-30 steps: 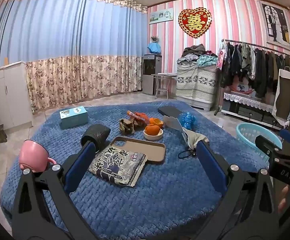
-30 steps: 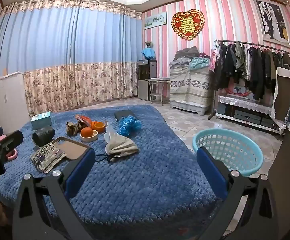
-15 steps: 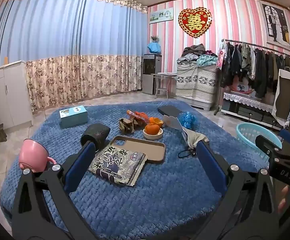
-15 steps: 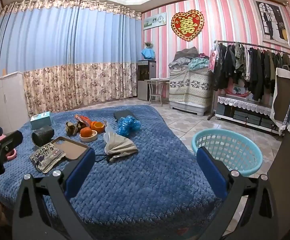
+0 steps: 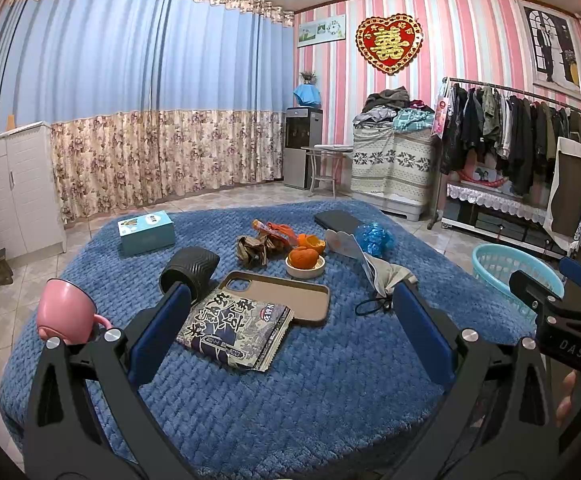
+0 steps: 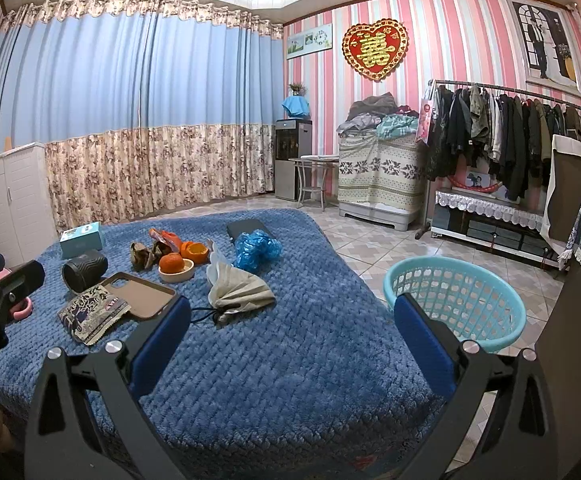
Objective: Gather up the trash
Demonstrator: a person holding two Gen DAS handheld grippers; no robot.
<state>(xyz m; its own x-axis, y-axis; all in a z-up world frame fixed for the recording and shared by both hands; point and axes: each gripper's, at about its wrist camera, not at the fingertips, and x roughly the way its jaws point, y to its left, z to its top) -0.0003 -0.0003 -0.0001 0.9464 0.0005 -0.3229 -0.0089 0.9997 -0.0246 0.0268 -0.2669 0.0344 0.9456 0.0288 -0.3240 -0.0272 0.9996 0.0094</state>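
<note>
Across a blue blanket (image 5: 330,380) spread over the low surface, clutter lay well apart from a turquoise basket (image 6: 456,304) standing on the tiled floor off the right edge, seemingly the place for the trash. Nearest the left gripper (image 5: 286,324), whose jaws were spread wide and held nothing, a printed snack wrapper (image 5: 236,326) lay flat just beyond its fingertips, long axis running from near left to far right, one corner over a brown phone case (image 5: 286,294). Farther off sat crumpled brown wrappers (image 5: 256,249), orange peel (image 5: 314,245) and a blue plastic bag (image 5: 374,238). The right gripper (image 6: 288,332), equally wide and empty, hung nearer the basket and a folded cloth (image 6: 238,290), so the wrapper looked the left one's to take
</note>
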